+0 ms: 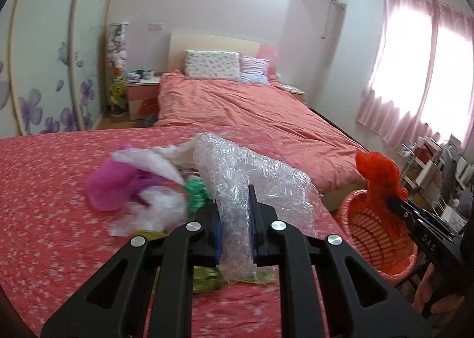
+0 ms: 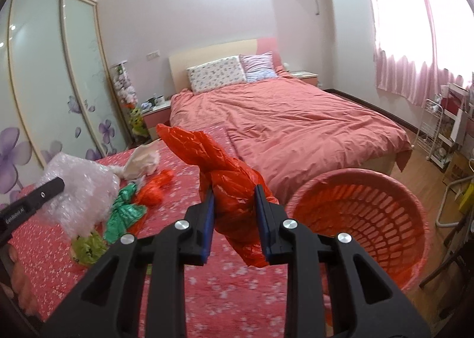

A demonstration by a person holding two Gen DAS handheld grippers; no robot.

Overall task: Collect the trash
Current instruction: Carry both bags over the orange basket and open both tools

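My left gripper (image 1: 235, 204) is shut on a crumpled sheet of clear bubble wrap (image 1: 266, 178), lifted above the red flowered cloth (image 1: 44, 189). The same bubble wrap (image 2: 83, 186) shows at the left of the right wrist view. My right gripper (image 2: 234, 207) is shut on a red plastic bag (image 2: 225, 172), held just left of an orange-pink slotted basket (image 2: 364, 219). In the left wrist view that red bag (image 1: 376, 172) hangs over the basket (image 1: 370, 237). On the cloth lie a green bag (image 2: 124, 210), an orange-red bag (image 2: 154, 189), a yellow-green bag (image 2: 86, 246), a cream scrap (image 2: 142, 160) and a purple bag (image 1: 115, 186).
A bed with a salmon quilt (image 2: 296, 121) and two pillows lies beyond the cloth. A flower-printed sliding wardrobe (image 2: 50, 86) stands left, a nightstand (image 2: 155, 115) beside the bed. Pink curtains (image 2: 414, 41), a white wire rack (image 2: 435, 130) and wooden floor fill the right.
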